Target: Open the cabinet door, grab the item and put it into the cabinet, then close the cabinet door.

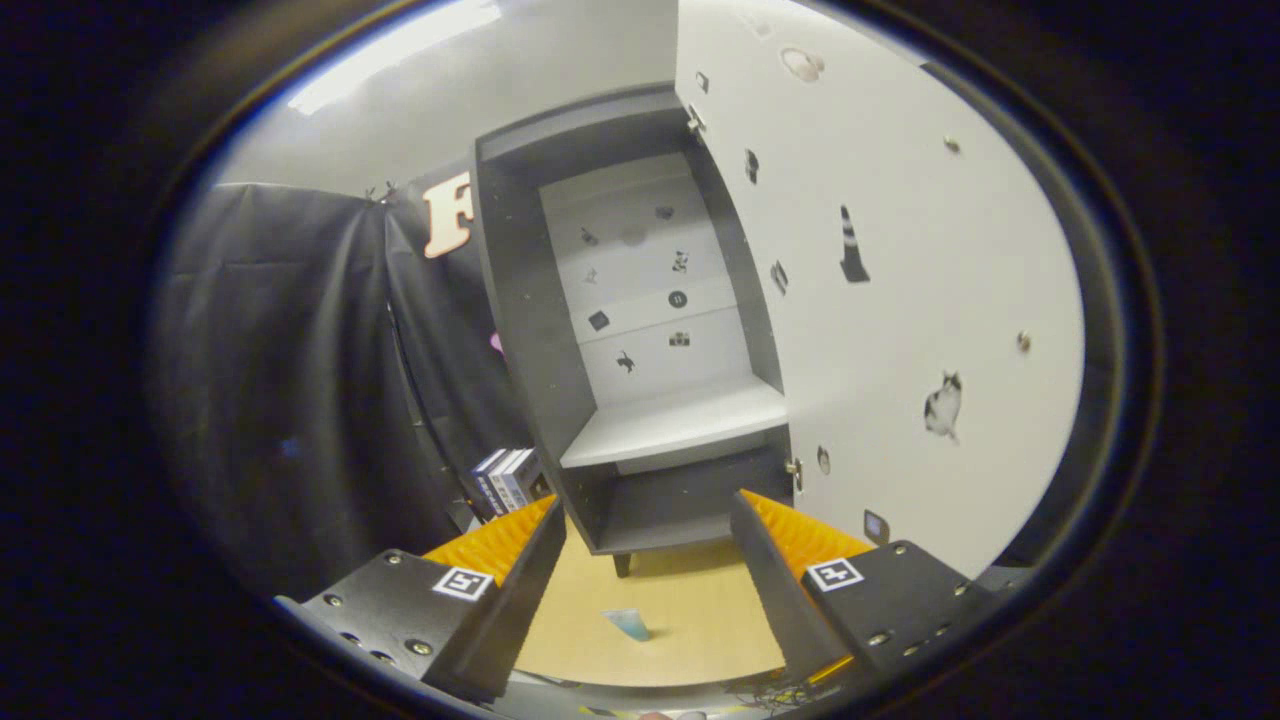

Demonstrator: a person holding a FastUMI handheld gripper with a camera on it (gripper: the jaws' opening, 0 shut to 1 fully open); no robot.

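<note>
Gripper (648, 545): fingers spread wide, nothing between them but open air; each carries a square marker tag on its top face; ribbed pads (800, 535) face inward across the gap.
Item (628, 624): small pale blue piece, lying on the tabletop in the gap between the fingers, nearer than the cabinet's foot; touching neither finger; exact kind too small to tell.
Cabinet (520, 330): dark grey carcass, standing upright beyond the fingers on short dark legs; interior open to view.
Door (900, 330): swung fully open on the right side of the cabinet; pale inner face, dotted with small stickers, among them a cone shape and a cat shape; hinges visible along the edge that meets the carcass.
Shelf (680, 425): one light shelf low inside the cabinet; bare on top; a lower compartment beneath it, dark, contents not readable.
Back panel (640, 280): light, with several small dark stickers scattered over it.
Surface (690, 600): light wooden tabletop, smooth, matte; cabinet legs rest on it; item rests on it.
Books (505, 480): short stack or row of dark-covered volumes just left of the cabinet's base, behind the left finger.
Room: black cloth wall (300, 380) hanging in folds on the left; pale ceiling above with a bright strip light (400, 55).
</note>
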